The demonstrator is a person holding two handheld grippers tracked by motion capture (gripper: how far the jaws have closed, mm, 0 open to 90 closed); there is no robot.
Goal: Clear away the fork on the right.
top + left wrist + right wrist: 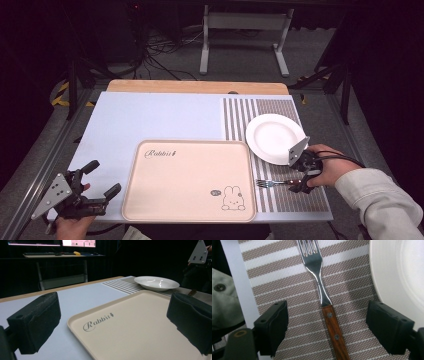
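A fork with a wooden handle lies on the striped placemat, tines pointing toward the tray. My right gripper hovers over the handle, open, with a jaw on either side of it and neither touching it. The white plate sits just beyond on the placemat, and its rim runs along the right edge of the right gripper view. My left gripper is open at the near left corner, level with the beige rabbit tray, holding nothing. The tray lies between its jaws in the left gripper view.
A pale blue mat covers the table. The plate shows far off in the left gripper view. A metal stand and cables lie on the floor beyond the far edge. A sleeve enters from the lower right.
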